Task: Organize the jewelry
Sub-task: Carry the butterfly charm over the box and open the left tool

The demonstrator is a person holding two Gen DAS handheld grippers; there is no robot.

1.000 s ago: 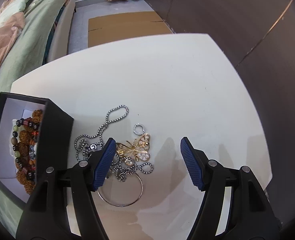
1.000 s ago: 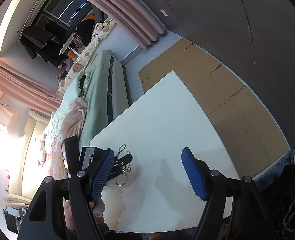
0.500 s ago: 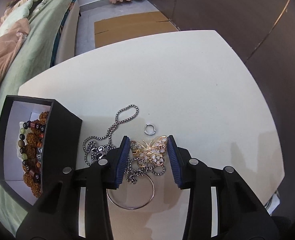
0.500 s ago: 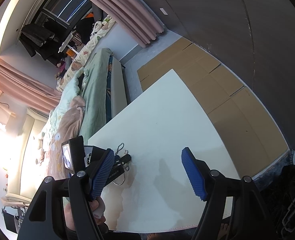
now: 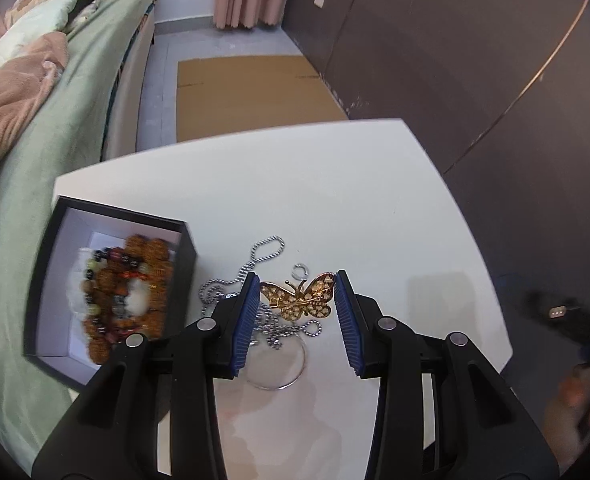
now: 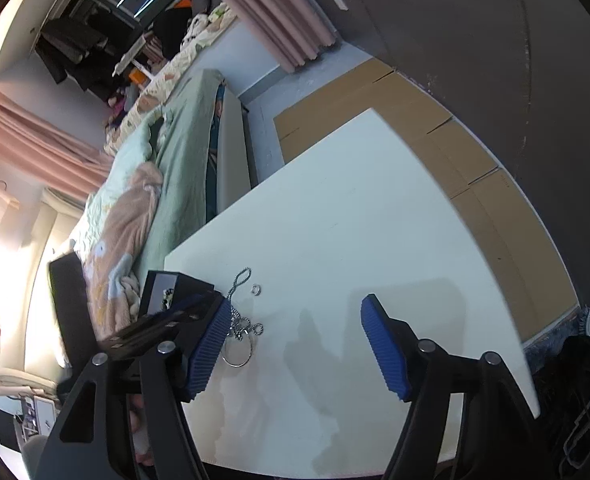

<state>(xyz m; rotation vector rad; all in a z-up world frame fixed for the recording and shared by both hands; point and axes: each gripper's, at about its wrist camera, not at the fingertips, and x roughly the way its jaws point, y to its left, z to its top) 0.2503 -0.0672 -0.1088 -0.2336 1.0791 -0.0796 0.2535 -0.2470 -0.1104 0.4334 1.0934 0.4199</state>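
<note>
My left gripper (image 5: 297,300) is shut on a gold butterfly brooch (image 5: 298,295), its blue pads touching both wing tips, lifted slightly over the jewelry pile. Under it lie a silver bead chain (image 5: 255,258), a small silver ring (image 5: 299,270) and a thin silver bangle (image 5: 279,368) on the white table (image 5: 335,200). A black box (image 5: 107,292) with a white lining holds beaded bracelets at the left. My right gripper (image 6: 295,340) is open and empty above the table, right of the pile (image 6: 241,320).
A bed with green and pink bedding (image 5: 35,100) runs along the table's left side. Cardboard sheets (image 5: 251,92) lie on the floor beyond the table. A dark wall (image 5: 475,80) stands at the right. The right gripper body (image 5: 575,320) shows at the table's right edge.
My left gripper closed from wide open onto the butterfly brooch and rose a little with it. The view pulled back and tilted up. The right gripper stayed open and nearly still.
</note>
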